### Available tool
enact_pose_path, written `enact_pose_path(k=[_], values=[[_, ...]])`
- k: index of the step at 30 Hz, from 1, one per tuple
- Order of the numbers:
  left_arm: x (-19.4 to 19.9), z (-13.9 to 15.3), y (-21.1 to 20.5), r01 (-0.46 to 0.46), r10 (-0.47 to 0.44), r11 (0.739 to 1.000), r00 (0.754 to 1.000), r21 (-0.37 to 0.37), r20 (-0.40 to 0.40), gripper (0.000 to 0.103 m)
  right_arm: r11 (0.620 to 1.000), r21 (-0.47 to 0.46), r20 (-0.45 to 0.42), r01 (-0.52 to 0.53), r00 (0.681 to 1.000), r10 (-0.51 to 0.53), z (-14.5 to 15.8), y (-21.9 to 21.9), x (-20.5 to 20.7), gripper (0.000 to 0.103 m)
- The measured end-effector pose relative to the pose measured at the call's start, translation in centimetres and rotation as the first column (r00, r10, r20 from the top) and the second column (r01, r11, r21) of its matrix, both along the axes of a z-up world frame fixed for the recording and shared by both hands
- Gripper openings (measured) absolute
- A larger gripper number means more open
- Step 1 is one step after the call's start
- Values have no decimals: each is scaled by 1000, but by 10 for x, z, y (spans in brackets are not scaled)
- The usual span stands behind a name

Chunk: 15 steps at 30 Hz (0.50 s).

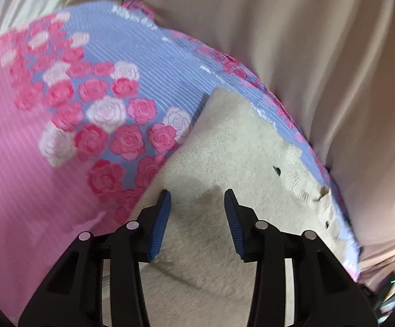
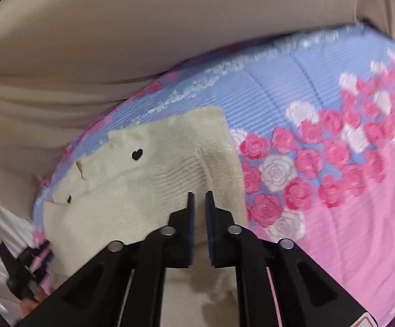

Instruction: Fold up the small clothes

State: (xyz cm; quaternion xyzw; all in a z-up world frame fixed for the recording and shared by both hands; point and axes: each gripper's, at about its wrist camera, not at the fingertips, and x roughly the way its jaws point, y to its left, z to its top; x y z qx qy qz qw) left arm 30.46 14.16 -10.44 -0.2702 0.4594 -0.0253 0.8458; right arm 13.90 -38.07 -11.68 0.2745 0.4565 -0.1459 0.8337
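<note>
item: cream knitted garment (image 1: 233,141), small, lying flat on a bedspread (image 1: 47,141). the bedspread is ribbed, pink on one side and pale blue on the other, with a band of pink and white roses (image 2: 276,174) printed between. the garment sits on the blue part near the spread's edge, just beside the roses. small black heart-shaped buttons (image 2: 137,154) show on its front; ribbed knit runs along one folded edge.

left gripper (image 1: 197,199): black frame, blue pads, jaws partly open, nothing between them; it hangs over the cream knit, whether touching it cannot be told.

right gripper (image 2: 199,194): jaws nearly closed, a narrow gap left, no cloth visibly pinched; tips over the garment's edge nearest the roses.

backdrop: beige cloth (image 1: 306,41) in loose folds beyond the bedspread.
</note>
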Motion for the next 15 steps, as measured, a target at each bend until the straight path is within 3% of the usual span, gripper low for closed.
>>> enact_pose_path(k=[2, 3, 4, 6, 9, 12, 15], values=[[-16, 10, 7, 6, -6, 1000, 1000, -22, 13, 45, 999, 30, -3, 17, 1000, -17, 2, -2, -23, 18], [-30, 17, 14, 12, -11, 1000, 1000, -26, 20, 53, 999, 39, 13, 19, 1000, -20, 5, -2, -38, 24], [-41, 21, 19, 12, -12, 1000, 1000, -14, 18, 58, 999, 25, 13, 23, 1000, -24, 7, 1, -60, 45], [-72, 26, 35, 20, -20, 999, 1000, 37, 10, 67, 1000, 13, 1, 18, 1000, -18, 4, 7, -106, 60], [-129, 13, 64, 17, -10, 995, 997, 96, -72, 67, 997, 77, -69, -4, 998, 9, -9, 20, -160, 60], [-182, 0, 91, -15, 24, 998, 988, 61, -151, 67, 992, 126, -127, -10, 992, 26, -26, 42, -218, 60], [-218, -13, 97, -23, 23, 1000, 976, 1, -218, 67, 985, 173, -159, -16, 986, 44, -41, 59, -251, 60]])
